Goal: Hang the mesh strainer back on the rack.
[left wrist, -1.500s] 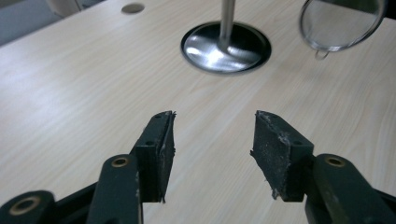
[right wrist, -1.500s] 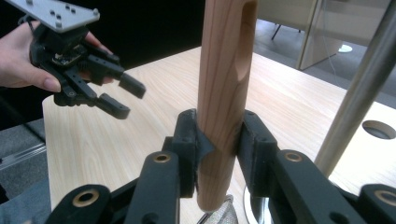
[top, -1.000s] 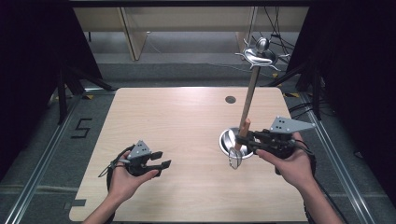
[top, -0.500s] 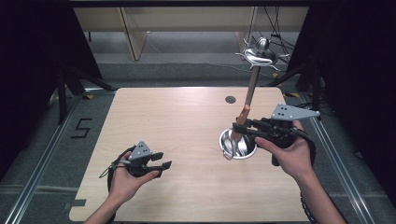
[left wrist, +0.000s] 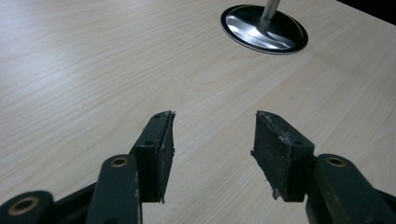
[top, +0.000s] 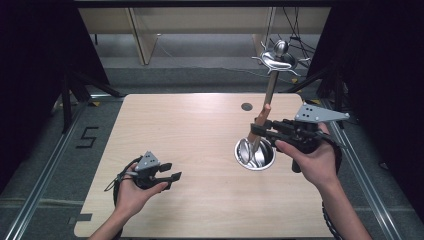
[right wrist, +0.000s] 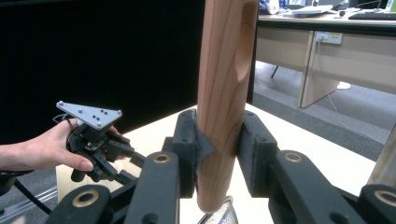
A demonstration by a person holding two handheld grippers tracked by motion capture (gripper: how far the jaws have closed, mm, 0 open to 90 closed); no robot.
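A metal stand has a round base (top: 266,161) (left wrist: 264,32) on the right of the wooden table (top: 190,130), and a pole rising to a hooked top (top: 277,56). My right gripper (top: 260,130) (right wrist: 218,144) is shut on the wooden handle (top: 263,116) (right wrist: 226,56) of a utensil, held nearly upright. Its metal head (top: 245,150) hangs over the base. My left gripper (top: 171,171) (left wrist: 212,140) (right wrist: 133,163) rests low near the front left of the table. It is open, its jaws have just widened slightly, and nothing is between them.
A small dark hole (top: 246,106) sits in the tabletop behind the stand. Desks and cables stand on the floor beyond the far edge. Dark curtains flank both sides.
My right gripper has risen with the utensil, so its metal head has moved from the front of the base to over it. The left hand has stayed put.
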